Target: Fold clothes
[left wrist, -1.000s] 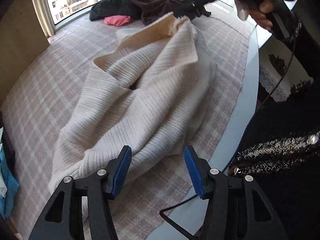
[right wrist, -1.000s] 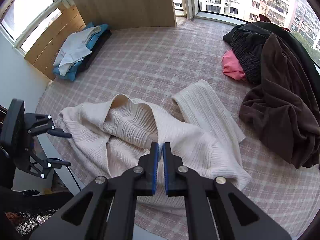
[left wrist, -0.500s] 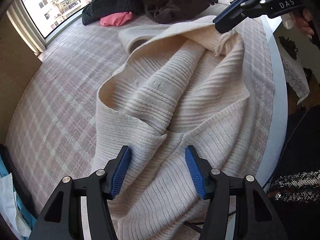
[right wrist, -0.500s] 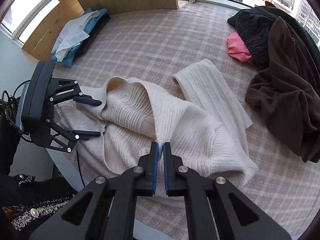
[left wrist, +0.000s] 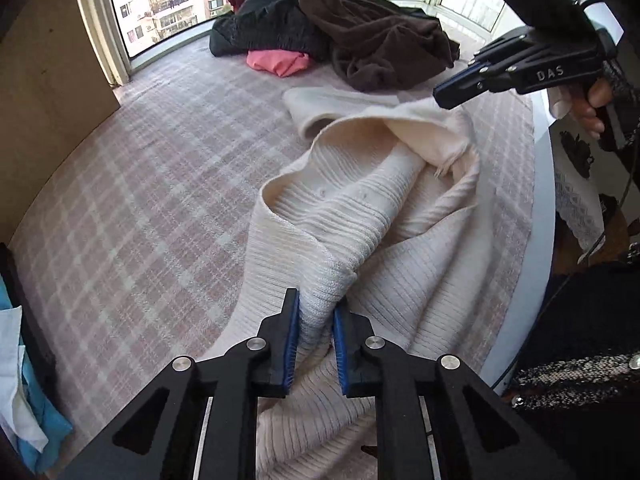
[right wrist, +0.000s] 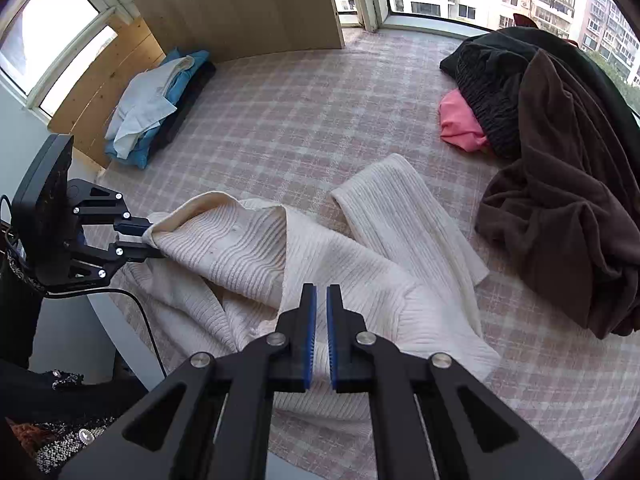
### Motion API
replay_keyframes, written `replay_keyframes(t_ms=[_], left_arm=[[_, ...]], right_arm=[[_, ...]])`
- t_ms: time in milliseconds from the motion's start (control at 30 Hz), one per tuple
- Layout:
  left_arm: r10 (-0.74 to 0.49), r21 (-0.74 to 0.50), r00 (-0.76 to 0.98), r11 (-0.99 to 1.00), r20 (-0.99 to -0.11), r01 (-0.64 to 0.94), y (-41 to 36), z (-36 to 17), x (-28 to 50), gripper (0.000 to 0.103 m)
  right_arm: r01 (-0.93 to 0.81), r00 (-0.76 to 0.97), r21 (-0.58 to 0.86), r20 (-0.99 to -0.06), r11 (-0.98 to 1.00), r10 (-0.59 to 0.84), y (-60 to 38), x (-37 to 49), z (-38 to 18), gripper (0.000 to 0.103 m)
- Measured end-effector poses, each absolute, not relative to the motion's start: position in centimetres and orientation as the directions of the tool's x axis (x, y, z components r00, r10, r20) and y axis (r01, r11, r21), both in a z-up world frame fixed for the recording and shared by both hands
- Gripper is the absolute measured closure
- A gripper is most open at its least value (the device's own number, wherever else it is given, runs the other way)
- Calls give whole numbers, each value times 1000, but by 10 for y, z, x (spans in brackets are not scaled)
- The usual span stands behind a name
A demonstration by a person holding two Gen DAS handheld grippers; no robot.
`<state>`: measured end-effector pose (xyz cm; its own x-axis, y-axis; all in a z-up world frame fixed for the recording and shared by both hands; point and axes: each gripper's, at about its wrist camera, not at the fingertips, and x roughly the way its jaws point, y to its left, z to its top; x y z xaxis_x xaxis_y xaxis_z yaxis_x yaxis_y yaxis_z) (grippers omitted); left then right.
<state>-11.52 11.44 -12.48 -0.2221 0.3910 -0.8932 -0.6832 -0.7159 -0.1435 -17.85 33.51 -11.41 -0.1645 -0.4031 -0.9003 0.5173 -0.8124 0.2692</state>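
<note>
- Cream ribbed sweater (left wrist: 400,216) lies rumpled at the near edge of the plaid-covered bed (left wrist: 160,184).
- Left hand-held gripper (left wrist: 316,336) pinches a bunched fold.
- Right hand-held gripper (right wrist: 321,336) clamps another edge, seemingly to spread it flat.

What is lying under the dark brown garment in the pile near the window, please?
The dark brown garment lies partly over a black garment, and a pink piece sticks out below the black one. The checked cover carries the pile. Anything deeper inside is covered.
</note>
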Motion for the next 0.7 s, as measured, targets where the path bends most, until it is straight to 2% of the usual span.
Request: replay_keyframes(t_ms=[100,233,333,433,533,633,700], left_arm=[[399,-144,-263,-746,-878,-651,96,-108,-118,89],[400,-148,-281,-764,-872,-629,82,-102,-120,88],[401,-154,-263,-754,-878,-639,85,-109,-116,88],[399,-154,-247,-744,-883,-650,87,-113,-110,88],[388,-143,-243,-740,-889,-658,88,-112,-105,87],[372,-128,-240,-737,-897,-664,87,-112,-102,87],[365,-123,-239,-737,-900,-664,86,-112,-100,84]], right_arm=[[531,-115,287,-908,-798,-403,329,-184,-112,97],[499,-13,352,-911,-792,-413,318,-183,-127,79],[545,13,366,-903,-755,-429,300,-174,-129,78],[593,42,340,-919,-730,-393,285,-167,-135,64],[606,68,323,-931,-727,-357,276,-165,-148,65],[614,81,372,-907,-697,-413,272,-161,-138,65],[660,59,345,-910,-667,-412,267,-154,-126,64]])
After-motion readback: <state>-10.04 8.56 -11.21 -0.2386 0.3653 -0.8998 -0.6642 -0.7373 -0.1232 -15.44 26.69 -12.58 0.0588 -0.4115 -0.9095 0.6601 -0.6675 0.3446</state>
